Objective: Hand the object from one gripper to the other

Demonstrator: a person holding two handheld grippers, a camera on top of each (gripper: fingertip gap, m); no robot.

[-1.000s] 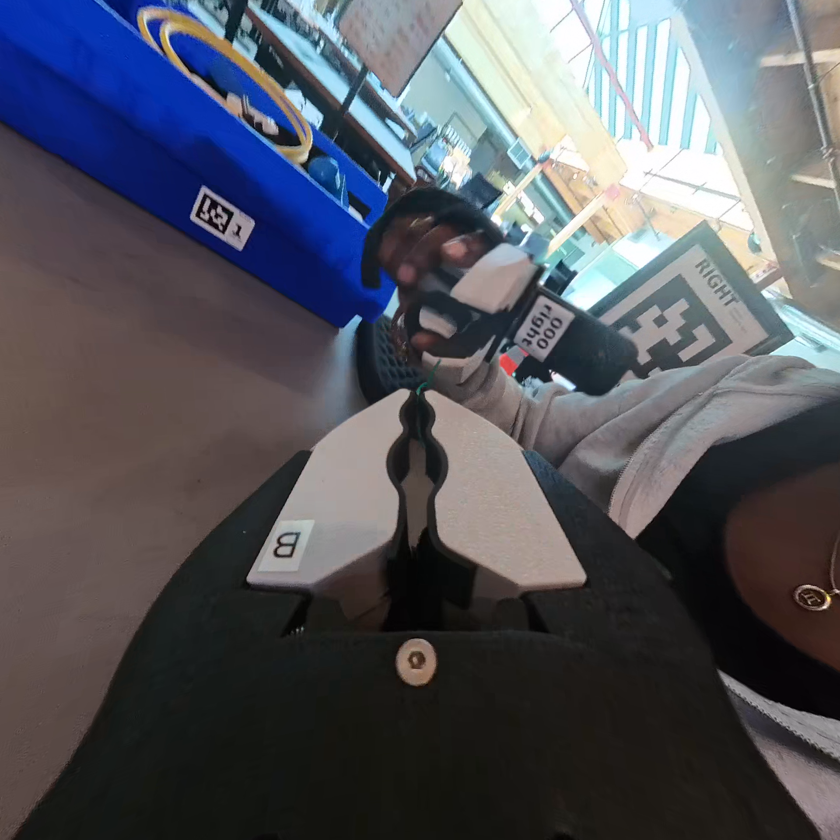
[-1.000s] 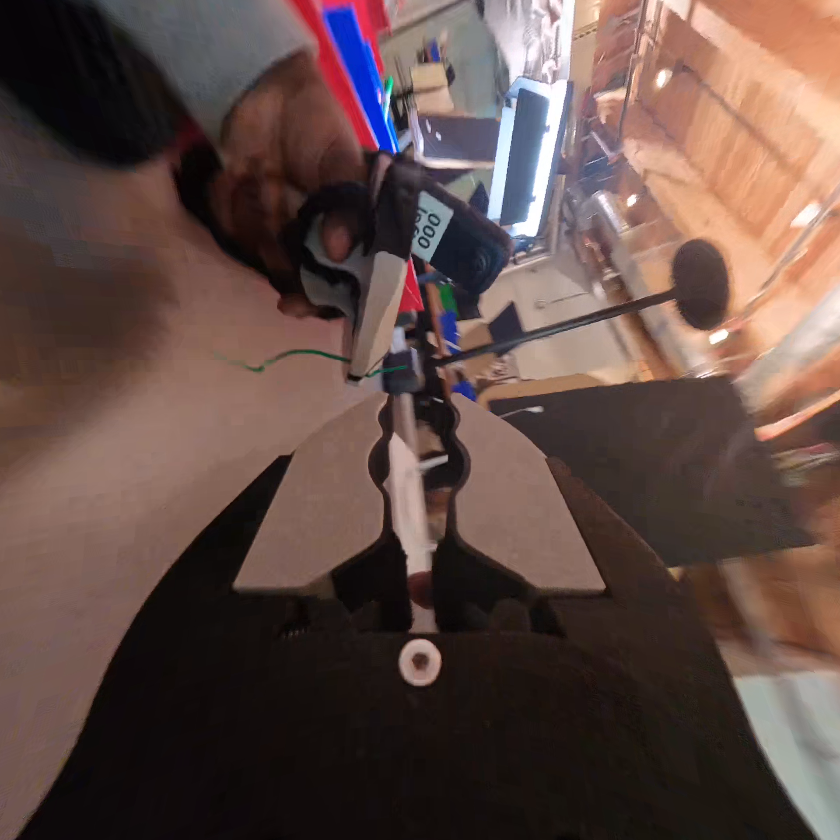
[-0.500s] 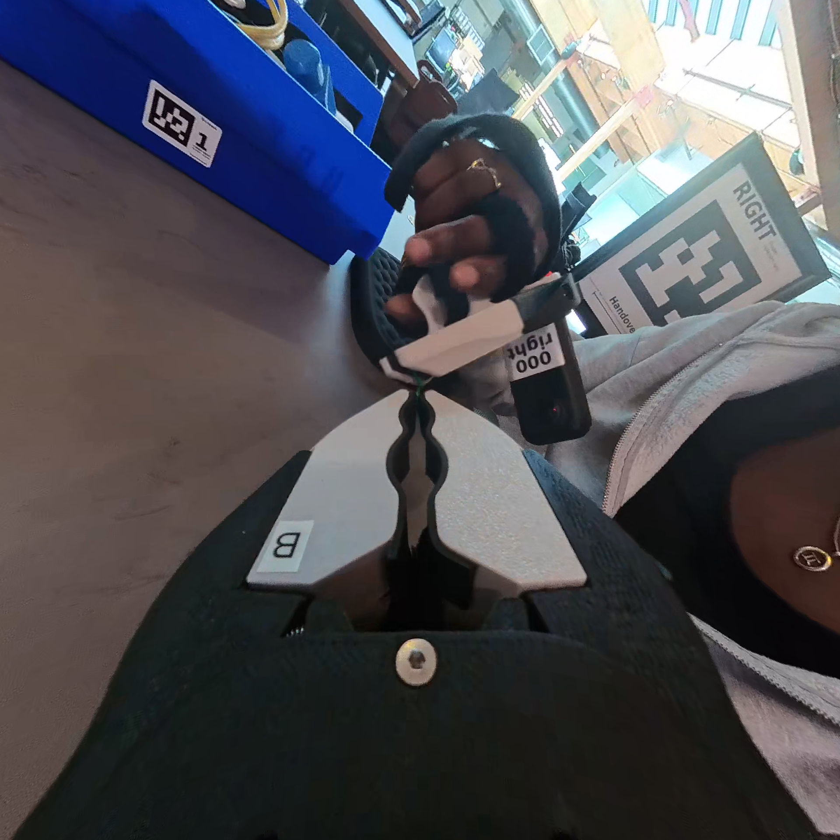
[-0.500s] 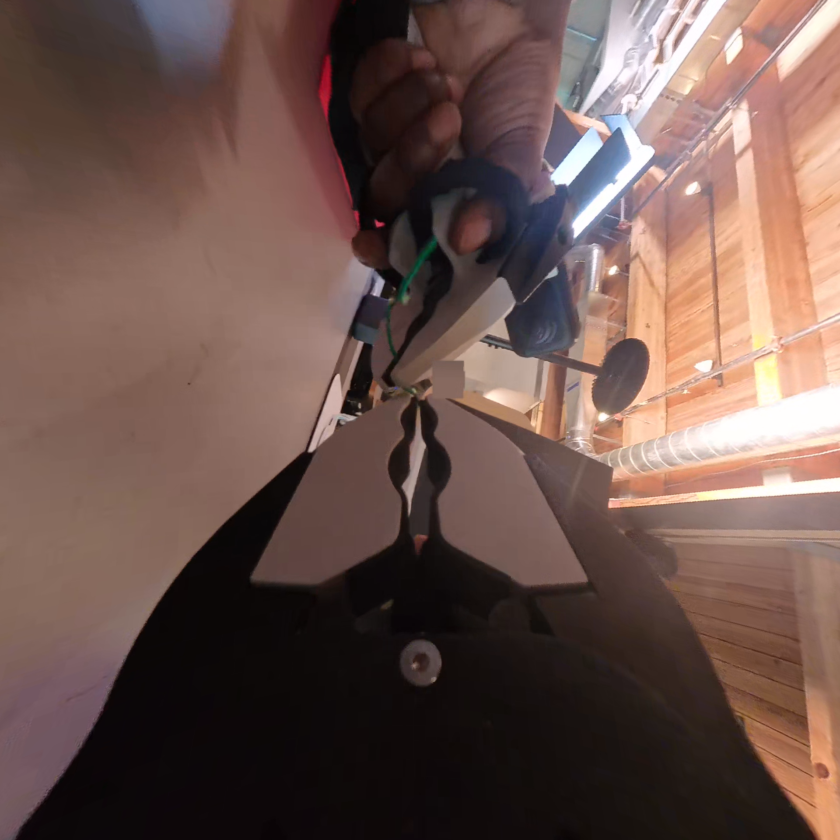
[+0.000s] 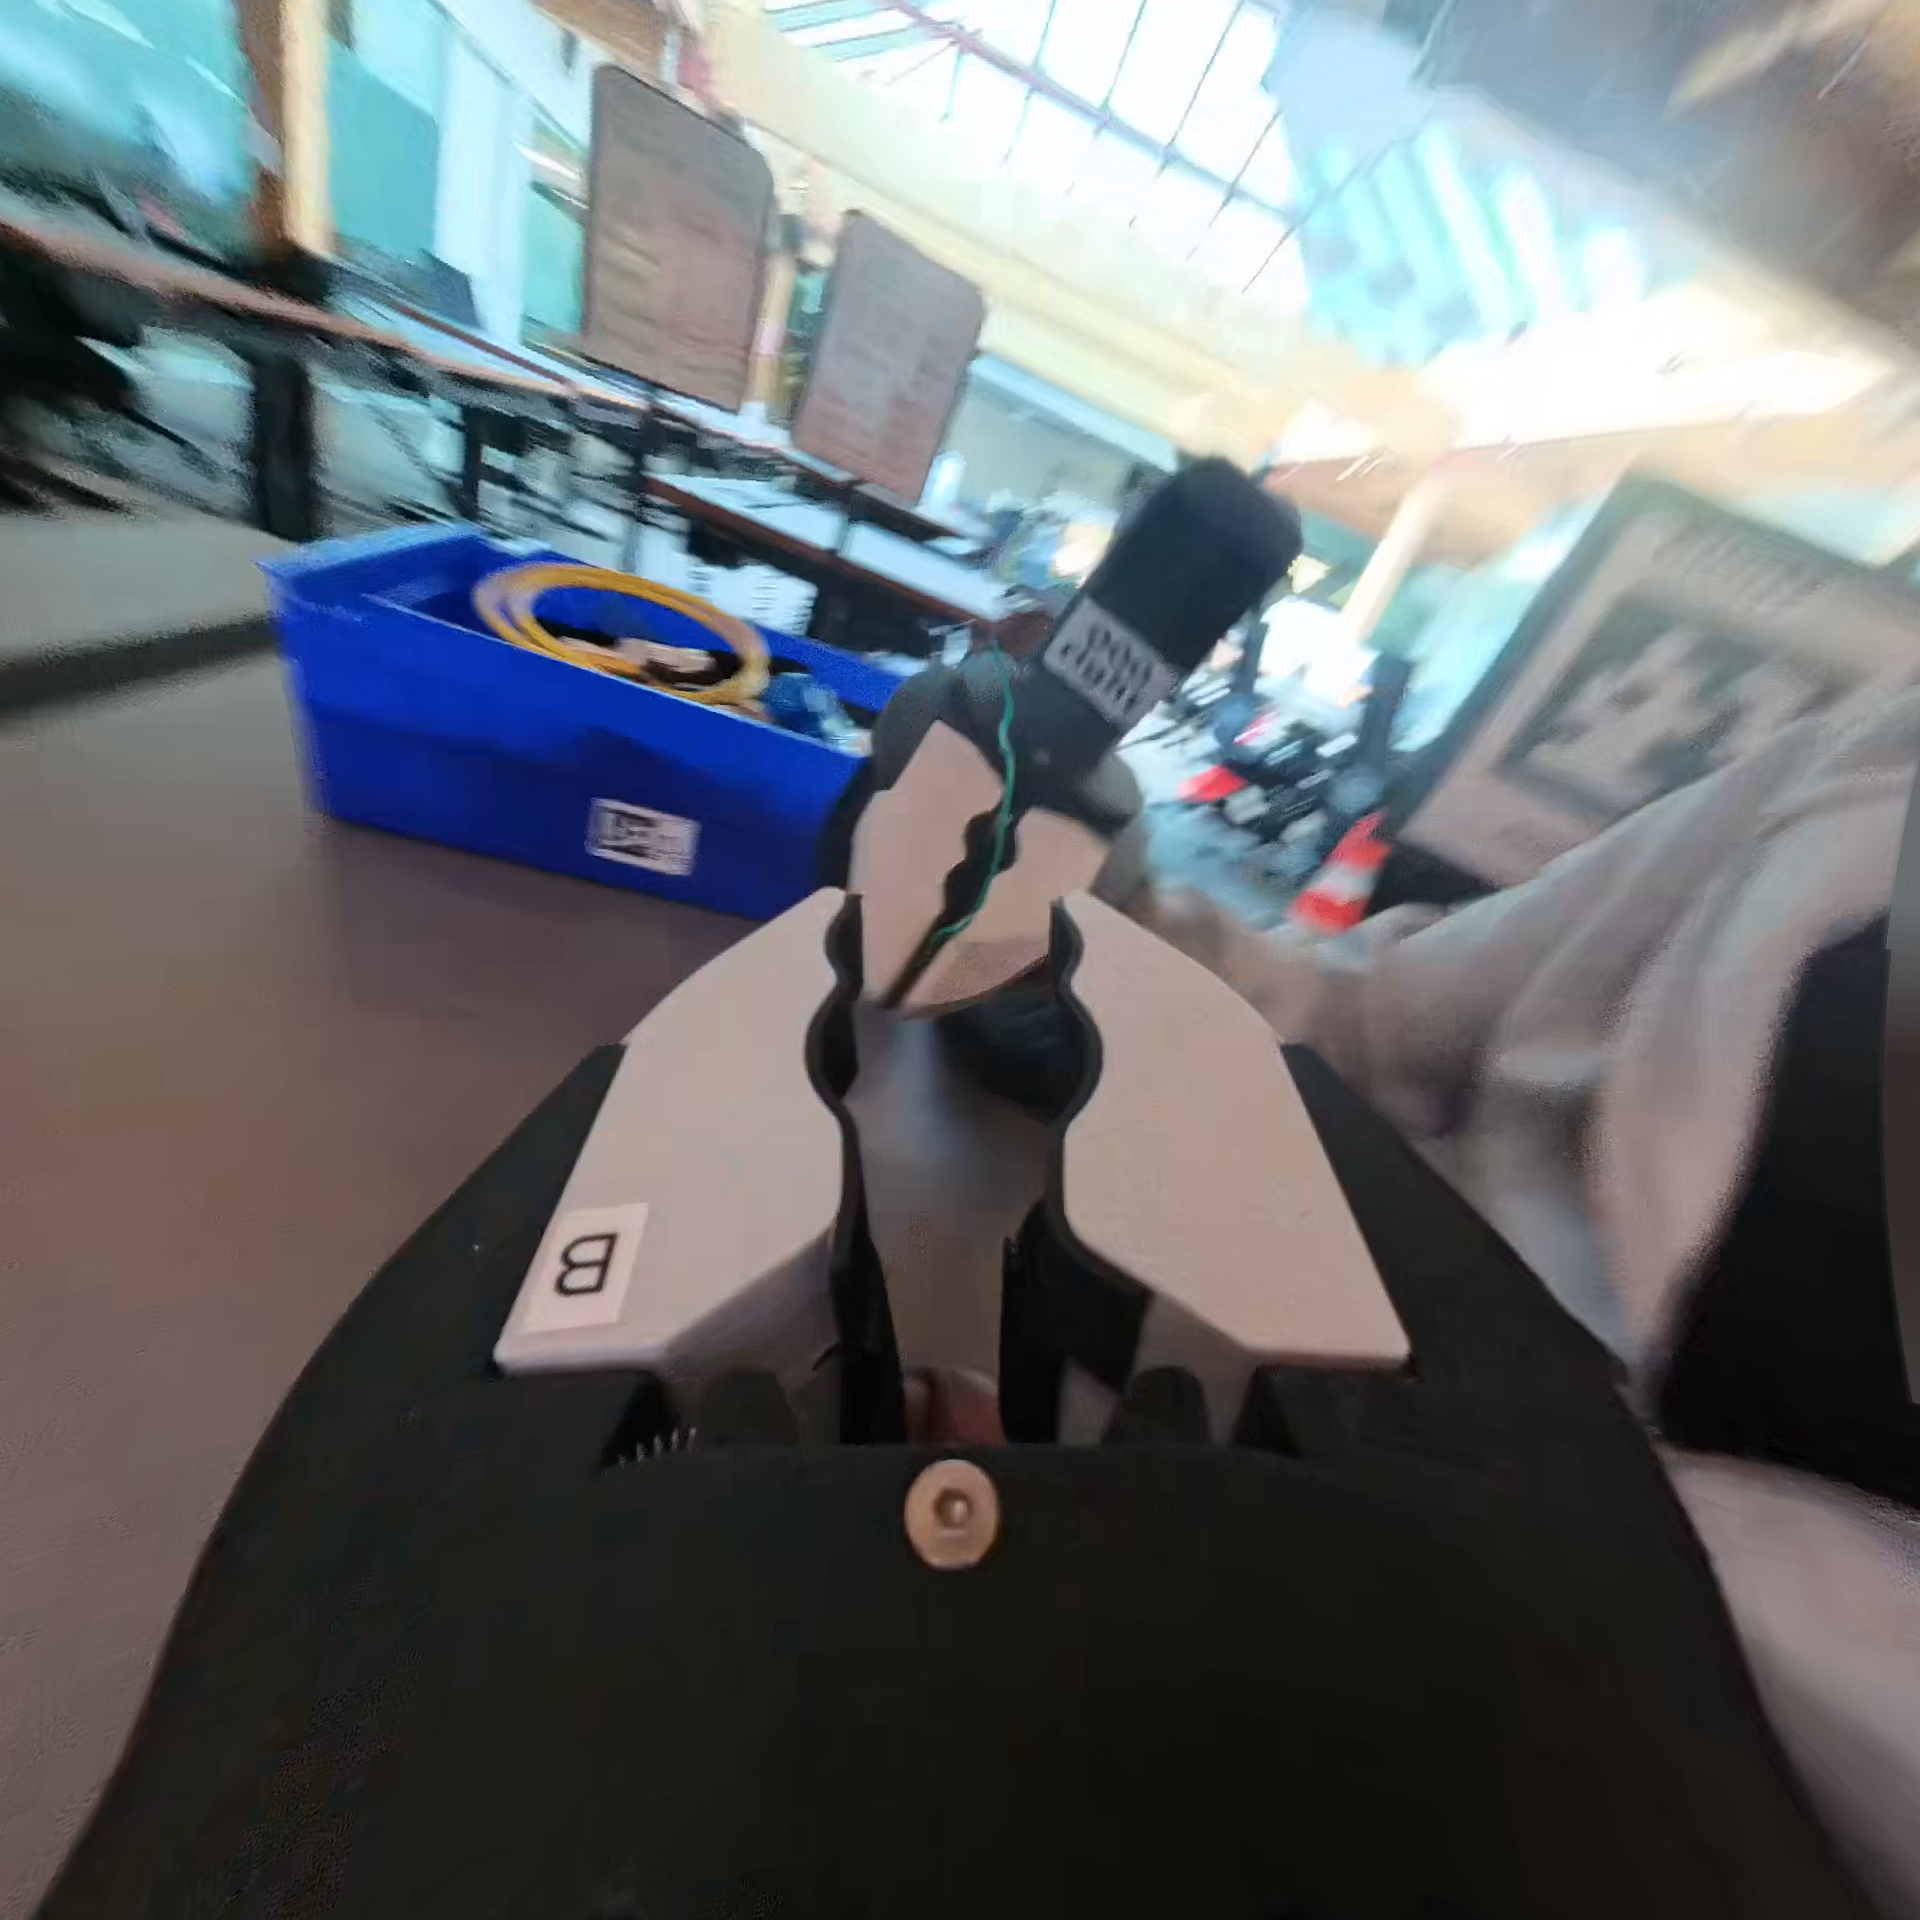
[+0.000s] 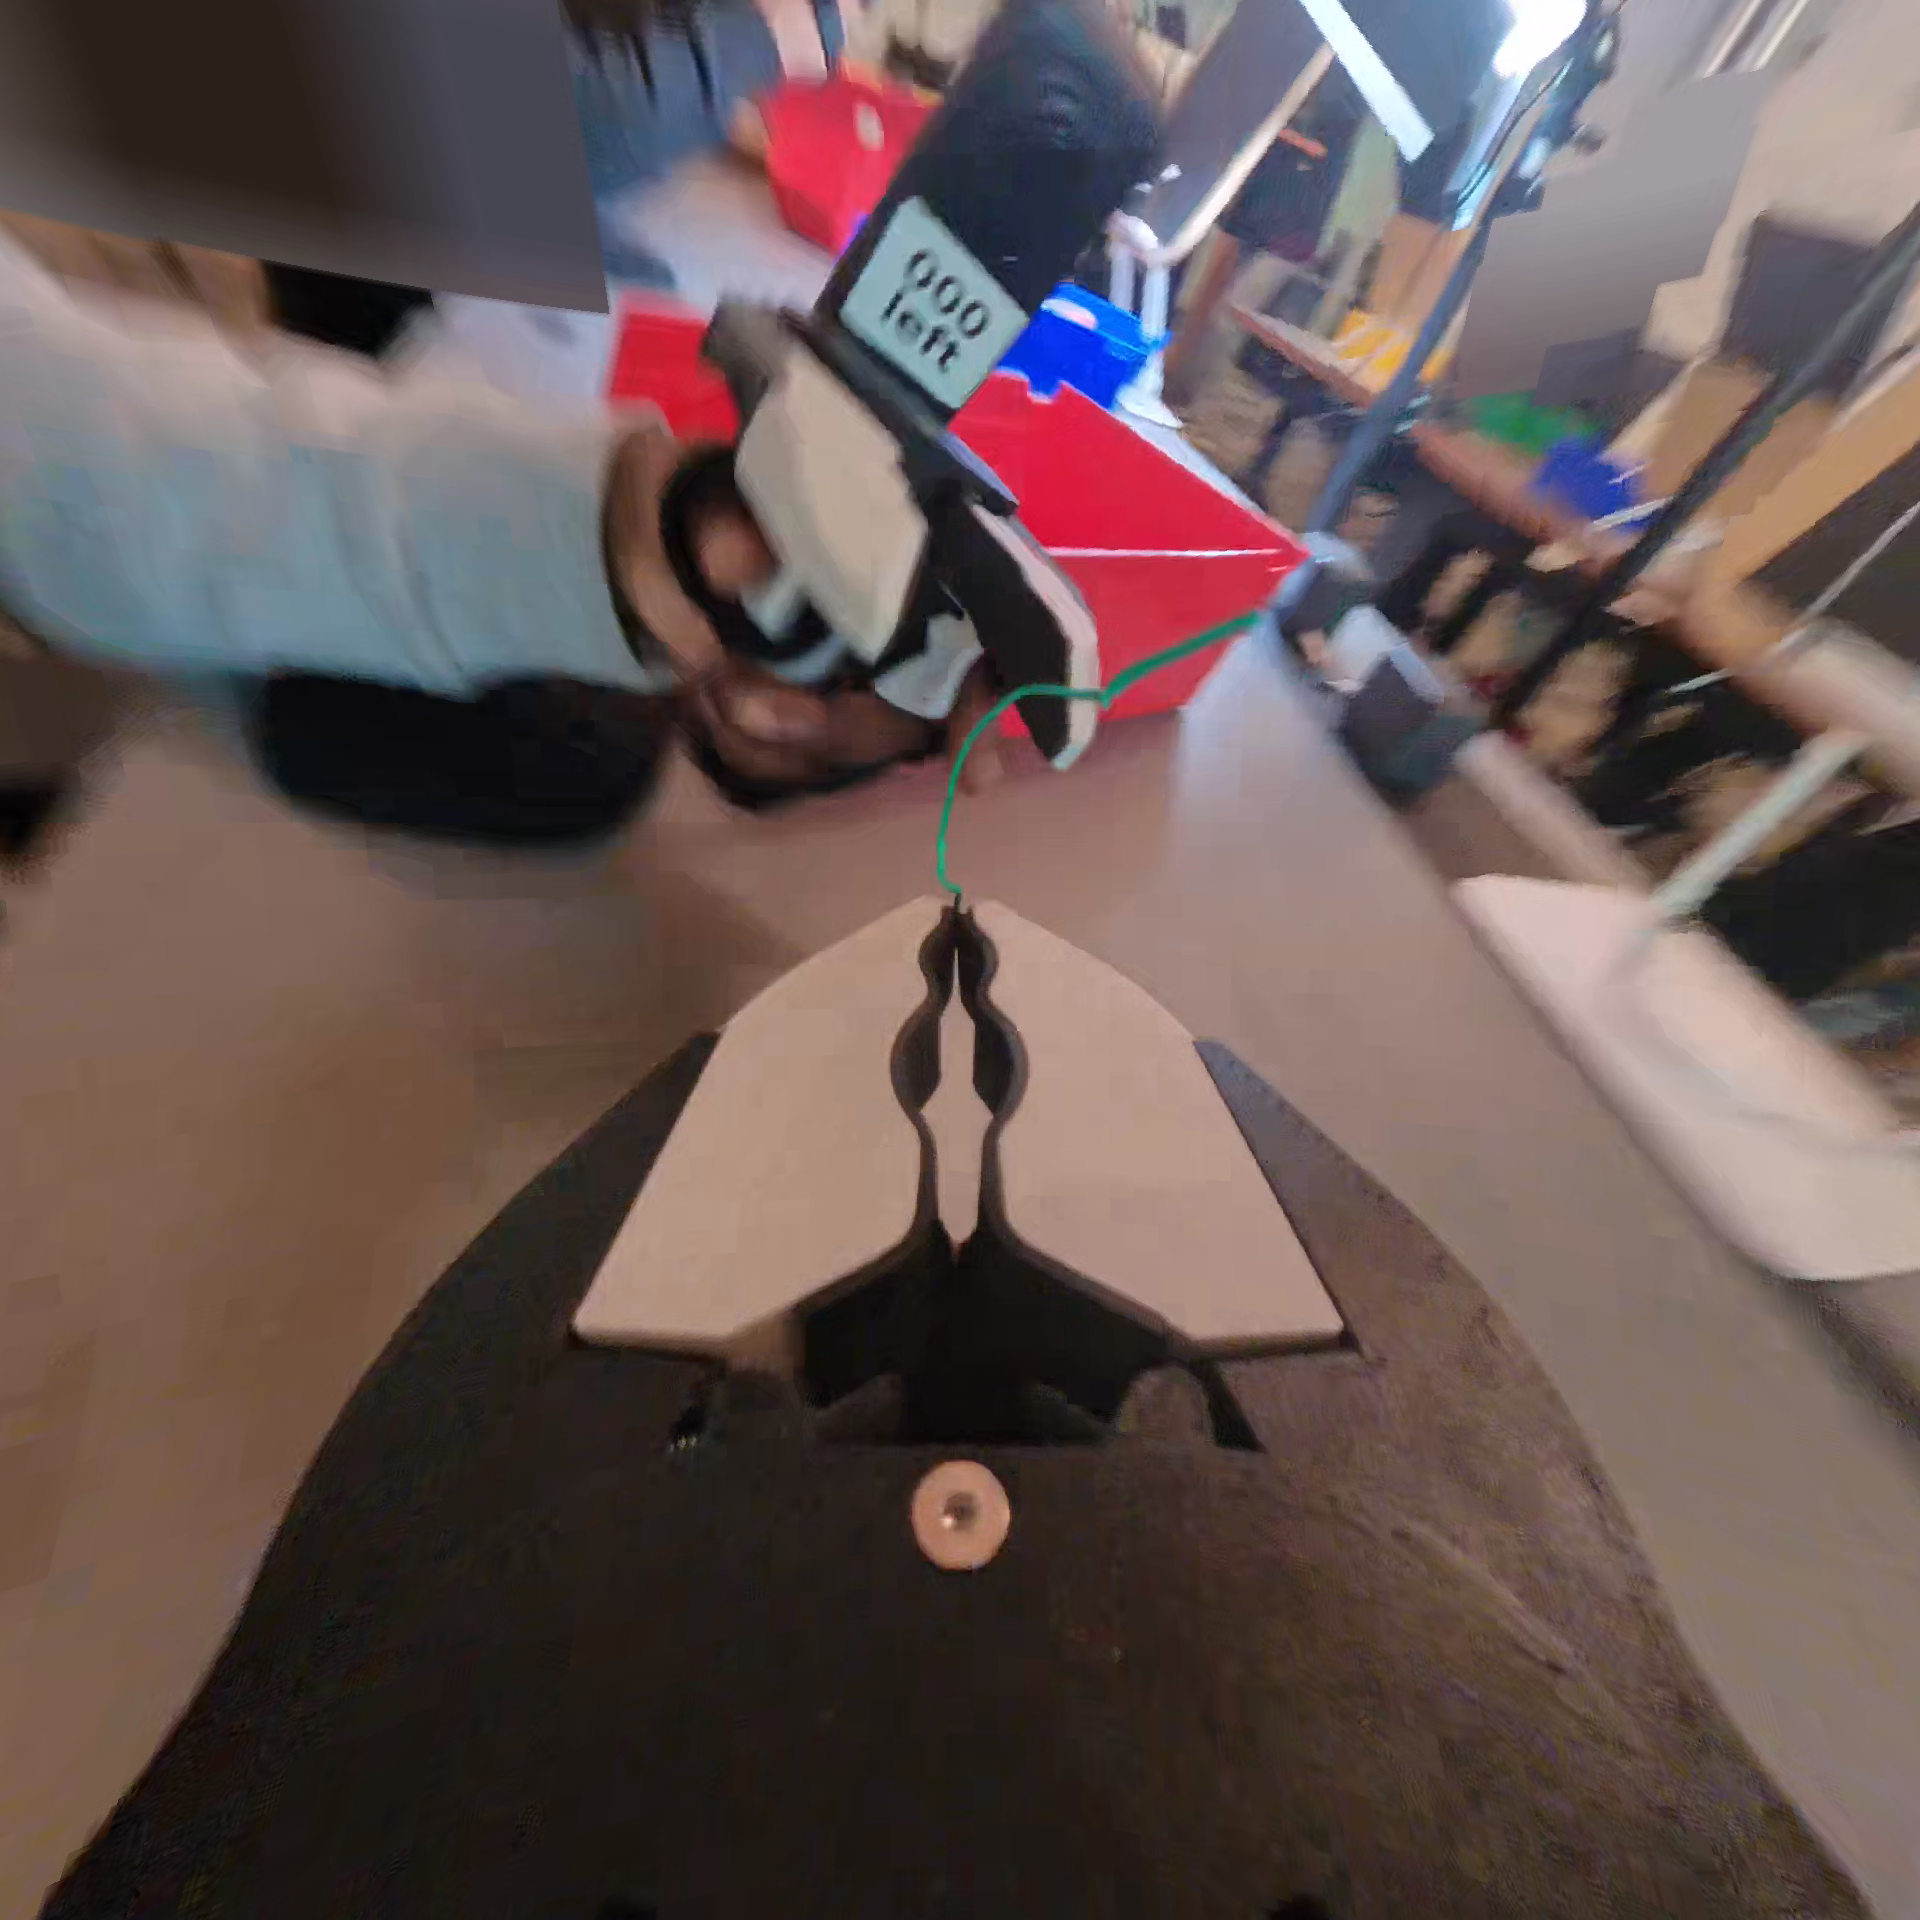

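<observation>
A thin green wire [image 6: 971, 758] sticks out of the tips of my right gripper [image 6: 956, 909], which is shut on its end. The wire curves up and to the right past the fingers [image 6: 1060, 665] of my left gripper [image 6: 1013, 717], which a sleeved hand holds above the table. In the left wrist view my left gripper [image 5: 951, 914] is open with a wide gap and grips nothing. The right gripper [image 5: 909, 992] points down into that gap, tips closed, with the green wire [image 5: 1000, 800] running along its seam.
A blue bin [image 5: 468, 748] holding a yellow cable coil [image 5: 623, 629] stands on the brown table behind the grippers. A red bin [image 6: 1132, 540] stands behind the left gripper. A white sheet [image 6: 1662, 1091] lies at the right. A person's grey sleeve [image 5: 1507, 997] is close on the right.
My left gripper was shut on the green wire and has opened. My right gripper has closed on the wire's end and holds it now. Both grippers have swung round.
</observation>
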